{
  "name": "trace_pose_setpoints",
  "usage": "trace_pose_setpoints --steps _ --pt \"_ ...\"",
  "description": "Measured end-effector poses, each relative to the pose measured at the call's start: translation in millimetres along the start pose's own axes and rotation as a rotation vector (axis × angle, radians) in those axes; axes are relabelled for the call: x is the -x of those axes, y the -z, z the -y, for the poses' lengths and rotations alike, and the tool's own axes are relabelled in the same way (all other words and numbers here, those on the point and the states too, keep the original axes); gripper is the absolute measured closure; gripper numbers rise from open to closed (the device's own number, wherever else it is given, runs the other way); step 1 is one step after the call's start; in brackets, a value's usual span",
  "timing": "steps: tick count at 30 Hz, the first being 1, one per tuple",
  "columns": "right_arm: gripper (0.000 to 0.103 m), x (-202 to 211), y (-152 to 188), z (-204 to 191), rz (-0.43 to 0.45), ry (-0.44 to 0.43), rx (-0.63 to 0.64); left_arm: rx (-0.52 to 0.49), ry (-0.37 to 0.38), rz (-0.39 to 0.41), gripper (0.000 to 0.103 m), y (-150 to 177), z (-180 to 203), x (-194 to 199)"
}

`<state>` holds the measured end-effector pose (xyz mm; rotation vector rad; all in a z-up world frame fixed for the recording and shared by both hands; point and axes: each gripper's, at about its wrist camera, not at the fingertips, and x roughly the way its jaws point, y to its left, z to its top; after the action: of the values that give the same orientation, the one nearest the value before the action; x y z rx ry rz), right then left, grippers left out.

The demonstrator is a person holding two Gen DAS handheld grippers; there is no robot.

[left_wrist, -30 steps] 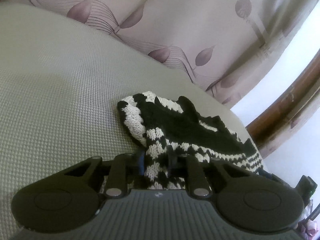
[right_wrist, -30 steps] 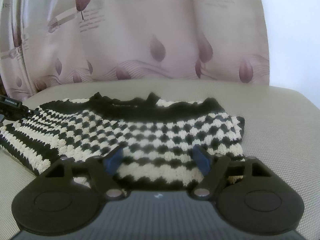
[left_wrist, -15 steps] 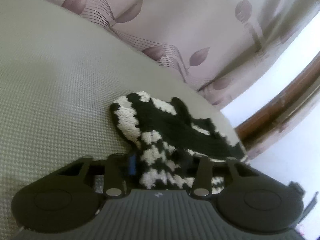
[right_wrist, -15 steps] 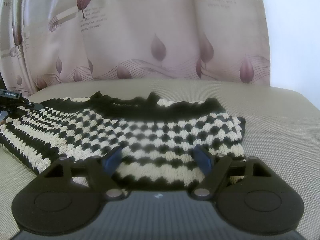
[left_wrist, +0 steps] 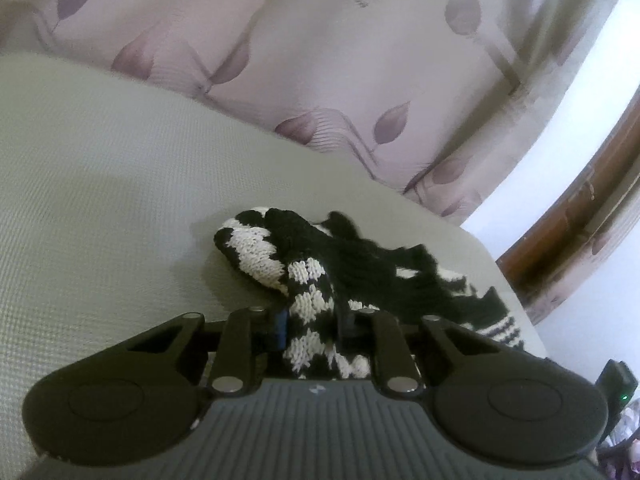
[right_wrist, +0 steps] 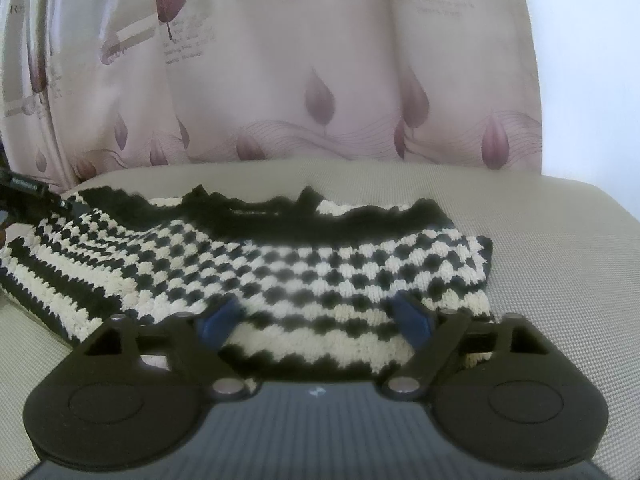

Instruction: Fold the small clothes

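Note:
A small black-and-cream checkered knit sweater (right_wrist: 304,264) lies on a grey-green cushion (right_wrist: 560,248). In the left wrist view my left gripper (left_wrist: 314,326) is shut on a bunched end of the sweater (left_wrist: 312,280) and holds it lifted off the cushion (left_wrist: 100,200). In the right wrist view my right gripper (right_wrist: 316,320) is open, its blue-padded fingers (right_wrist: 412,320) spread over the sweater's near hem, holding nothing. The left gripper's edge (right_wrist: 24,196) shows at the far left of that view.
A pink curtain with leaf prints (right_wrist: 320,80) hangs close behind the cushion. A brown wooden frame (left_wrist: 580,220) and a white wall stand to the right in the left wrist view. The cushion's edge (left_wrist: 512,280) curves off there.
My left gripper has lifted and turned with the sweater end in it, the fabric bunching higher. The sweater's left side has shifted slightly. My right gripper has stayed open and almost still.

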<state>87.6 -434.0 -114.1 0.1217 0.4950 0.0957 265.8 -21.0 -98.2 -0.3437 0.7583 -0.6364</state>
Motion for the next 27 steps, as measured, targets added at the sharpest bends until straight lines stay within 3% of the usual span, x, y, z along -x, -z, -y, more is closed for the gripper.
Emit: trace_pose_setpoints --steps 4,10,13,17,20,27 --pt "0.005 3 0 0 0.017 0.003 -0.003 -0.051 0.005 -0.005 0.084 -8 38 4" --pt "0.005 9 0 3 0.05 0.02 -0.036 -0.068 0.061 -0.003 0.084 2 87 -6" --pt "0.005 19 1 13 0.095 0.015 -0.135 -0.073 0.086 0.008 0.084 19 105 -15" --pt "0.004 33 -5 30 0.141 -0.31 -0.502 -0.106 0.105 0.031 0.084 46 123 -26" --pt "0.004 22 -16 22 0.103 -0.495 -0.613 -0.117 0.123 0.028 0.085 60 129 -35" --pt "0.004 -31 -31 8 -0.033 -0.691 -0.776 -0.147 0.137 0.078 0.084 78 124 -34"
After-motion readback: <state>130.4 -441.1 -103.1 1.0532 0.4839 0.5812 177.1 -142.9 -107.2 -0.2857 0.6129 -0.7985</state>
